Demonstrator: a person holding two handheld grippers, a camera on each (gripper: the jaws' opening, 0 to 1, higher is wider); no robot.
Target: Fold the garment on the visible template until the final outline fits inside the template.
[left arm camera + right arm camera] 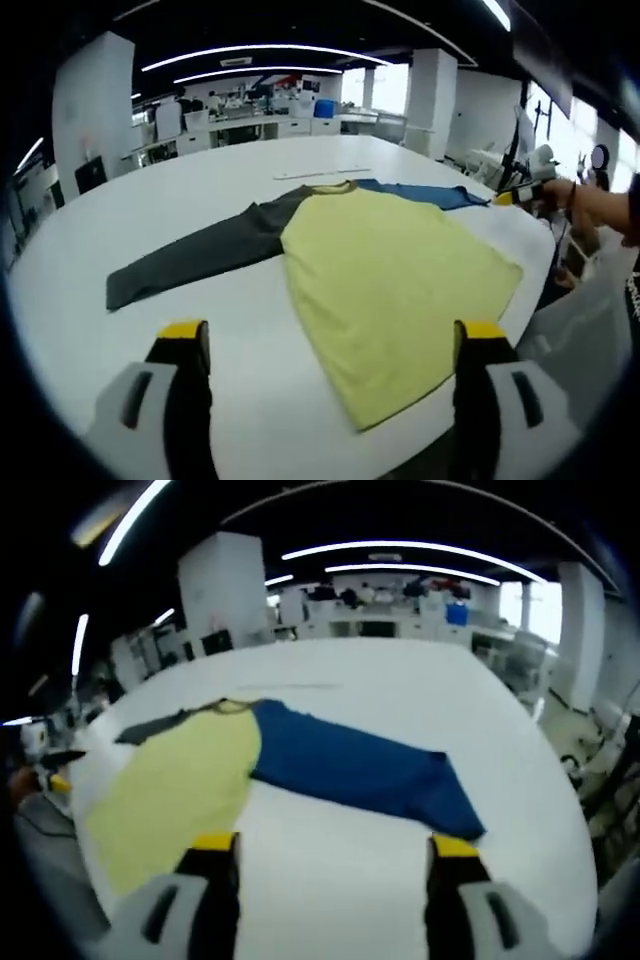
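Shirt (385, 280) lies flat and unfolded on the counter (200, 190), sleeves spread toward 9 and 1 o'clock. Both grippers (330, 345) (330, 855) hover wide, empty. Likely next: grasp a sleeve (360, 765), fold inward.

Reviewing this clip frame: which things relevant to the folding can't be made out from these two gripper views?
- Template: no outline can be made out on the white table in either view; the garment may cover it.
- Blue sleeve: in the left gripper view it is mostly hidden behind the yellow body.
- Grey sleeve: in the right gripper view just a sliver shows past the yellow body.
- Thin strip beyond the collar: too small to identify.
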